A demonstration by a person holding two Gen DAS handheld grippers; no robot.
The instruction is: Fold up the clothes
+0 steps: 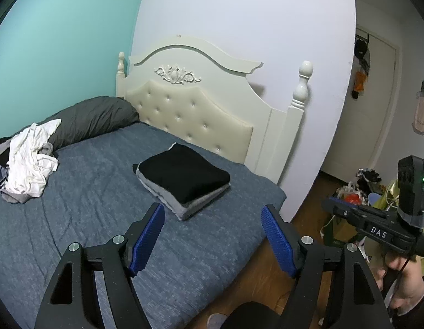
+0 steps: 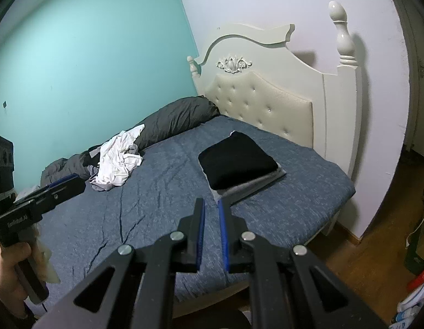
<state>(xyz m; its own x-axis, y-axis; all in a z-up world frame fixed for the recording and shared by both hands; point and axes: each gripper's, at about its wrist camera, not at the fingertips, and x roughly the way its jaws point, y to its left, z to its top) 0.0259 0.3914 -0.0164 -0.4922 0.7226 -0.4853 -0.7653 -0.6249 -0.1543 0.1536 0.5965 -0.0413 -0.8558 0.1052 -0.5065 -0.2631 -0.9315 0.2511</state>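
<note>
Left wrist view: a bed [image 1: 107, 192] with a blue cover fills the lower left, its cream tufted headboard [image 1: 190, 115] against the far wall. A dark grey duvet roll [image 1: 94, 120] lies along the teal wall side. Near the headboard sits a folded stack [image 1: 184, 183], a black garment squared on top of a grey one. At the far left, against the duvet, lies a crumpled heap of white and grey clothes [image 1: 31, 161], unfolded. The left gripper [image 1: 212, 213] hangs above the bed's near edge, its blue pads spread wide and holding nothing.

Key relation: the heap lies forward and well to the left of both grippers, and the left gripper appears the nearer to it; the stack lies straight ahead of both. The heap has no readable long axis. Should folding go on, the heap is judged the remaining work.

Right wrist view: the right gripper [image 2: 211, 205] shows its pads drawn to a narrow slit, nothing between them, pointing at the stack's near corner. Only this view shows the whole heap [image 2: 118, 159] clear of the frame edge, and the left gripper's body in a hand [image 2: 11, 268]. Only the left wrist view shows the cluttered floor [image 1: 360, 192] by the doorway.
</note>
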